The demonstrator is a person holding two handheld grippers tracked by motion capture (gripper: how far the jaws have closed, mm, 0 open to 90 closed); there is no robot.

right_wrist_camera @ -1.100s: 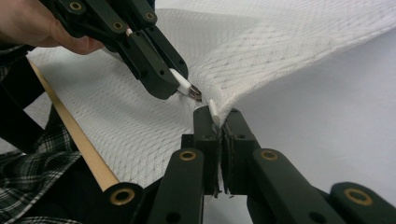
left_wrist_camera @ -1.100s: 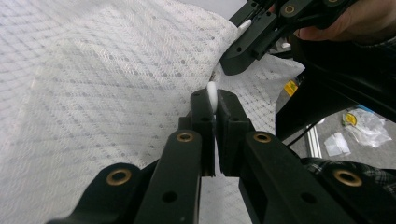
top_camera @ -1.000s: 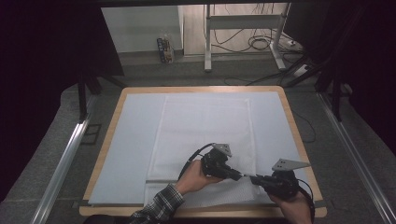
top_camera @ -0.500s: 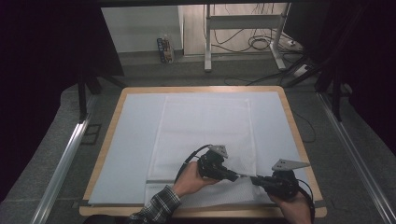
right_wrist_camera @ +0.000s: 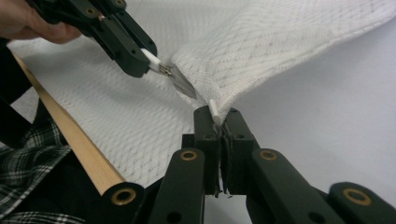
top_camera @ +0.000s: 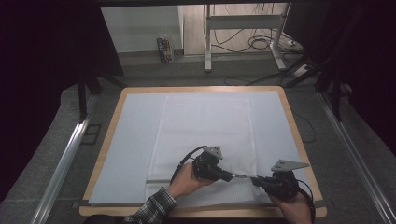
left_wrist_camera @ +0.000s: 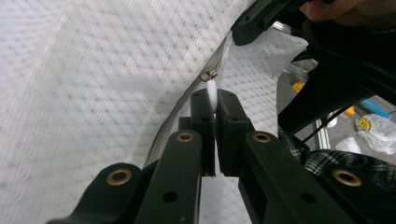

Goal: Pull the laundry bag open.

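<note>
A white textured fabric cover (top_camera: 205,126) lies flat on the table, with a grey zipper (top_camera: 159,181) running along its near edge. My left gripper (top_camera: 232,176) is shut on the zipper's white pull tab (left_wrist_camera: 212,91), just behind the metal slider (left_wrist_camera: 208,74). My right gripper (top_camera: 254,179) faces it from the right, shut on the cover's edge (right_wrist_camera: 215,109) at the end of the zipper tape (right_wrist_camera: 184,85). In the right gripper view the left gripper (right_wrist_camera: 152,63) holds the tab a short way beyond my jaws. The cover is lifted slightly between the two.
The table (top_camera: 299,135) has a wooden rim and a pale sheet under the cover. Its near wooden edge (right_wrist_camera: 79,149) runs close beside the right gripper. A plaid sleeve (top_camera: 154,205) comes in at the bottom. Metal rails (top_camera: 60,163) flank the table.
The left gripper has shifted a little to the left with the pull tab held. The right gripper has stayed almost still on the cover's edge.
</note>
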